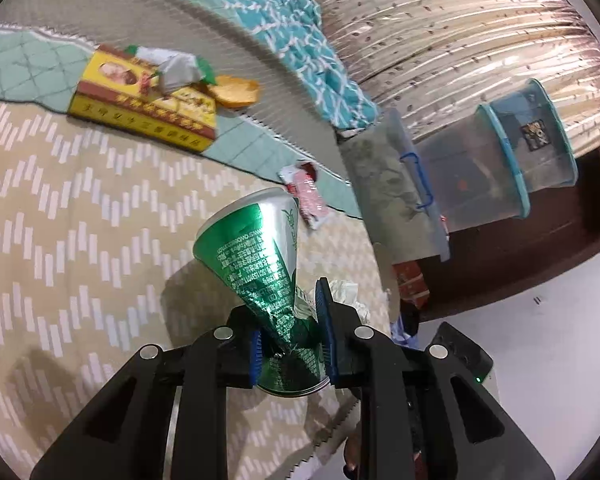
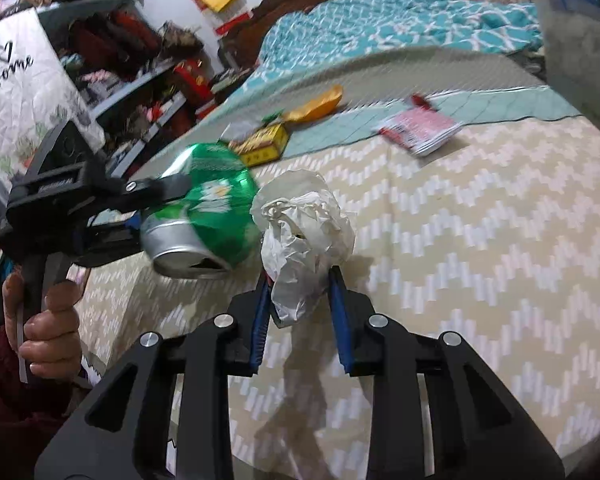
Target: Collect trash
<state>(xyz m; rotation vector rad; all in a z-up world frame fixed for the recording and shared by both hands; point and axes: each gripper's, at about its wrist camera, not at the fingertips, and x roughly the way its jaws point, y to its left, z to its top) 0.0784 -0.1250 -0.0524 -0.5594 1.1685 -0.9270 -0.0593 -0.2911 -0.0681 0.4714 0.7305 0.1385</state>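
- Left wrist view, upper left: a yellow box (image 1: 144, 100) lies on the bedspread (image 1: 60, 240) with crumpled wrappers (image 1: 176, 66) on top.
- Centre: the left gripper (image 1: 290, 334) has its blue pads pinched into a crushed green can (image 1: 260, 264), lifted off the bed.
- Right wrist view, left: a hand (image 2: 46, 328) holds that gripper.
- Lower centre: the right gripper (image 2: 300, 312) is narrowed onto a crumpled white tissue (image 2: 304, 236).
- Upper right: a red-and-white wrapper (image 2: 420, 128) lies flat.

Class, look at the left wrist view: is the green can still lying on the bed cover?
No. The green can is pinched, crushed at its middle, in the left gripper, raised above the bed cover.
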